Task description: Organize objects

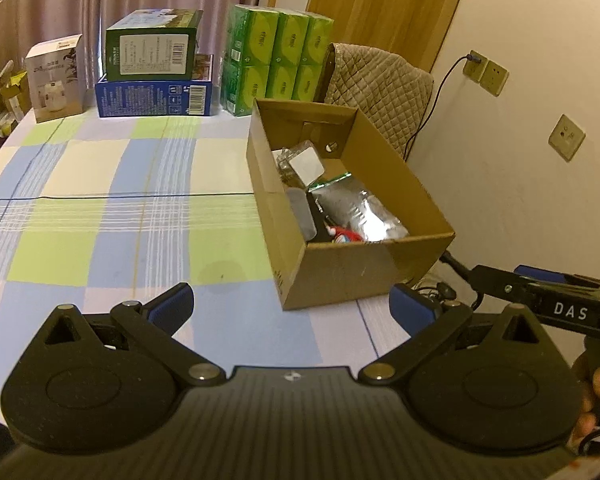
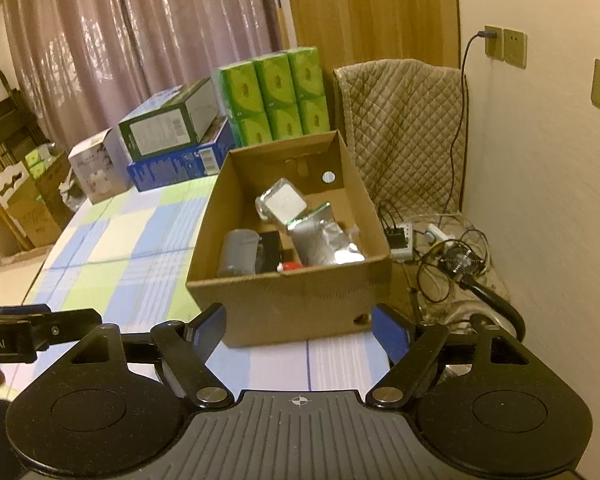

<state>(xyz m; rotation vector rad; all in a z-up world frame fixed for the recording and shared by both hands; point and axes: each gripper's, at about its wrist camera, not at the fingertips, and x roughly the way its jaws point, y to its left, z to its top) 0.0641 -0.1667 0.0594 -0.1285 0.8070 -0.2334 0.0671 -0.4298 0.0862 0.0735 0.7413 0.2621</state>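
Observation:
An open cardboard box (image 1: pixel 340 280) (image 2: pixel 292 300) stands on the checked tablecloth (image 1: pixel 100 216) at the table's right edge. Inside lie a silver foil pouch (image 1: pixel 360 212) (image 2: pixel 324 242), a clear packet with a white label (image 1: pixel 304 160) (image 2: pixel 282 202), a grey cylinder (image 2: pixel 240 252) and a small red item (image 1: pixel 346 236) (image 2: pixel 290 267). My left gripper (image 1: pixel 296 304) hovers open just in front of the box, nothing between its fingers. My right gripper (image 2: pixel 300 330) is open too, close to the box's near wall. The right gripper's body (image 1: pixel 560 300) shows at the right of the left wrist view.
Along the table's far edge stand a white carton (image 1: pixel 56 80), a green box on a blue box (image 1: pixel 156 76) and a pack of green tissue boxes (image 1: pixel 276 60) (image 2: pixel 276 96). A quilted chair back (image 2: pixel 400 128), cables and a small fan (image 2: pixel 460 260) lie right of the table.

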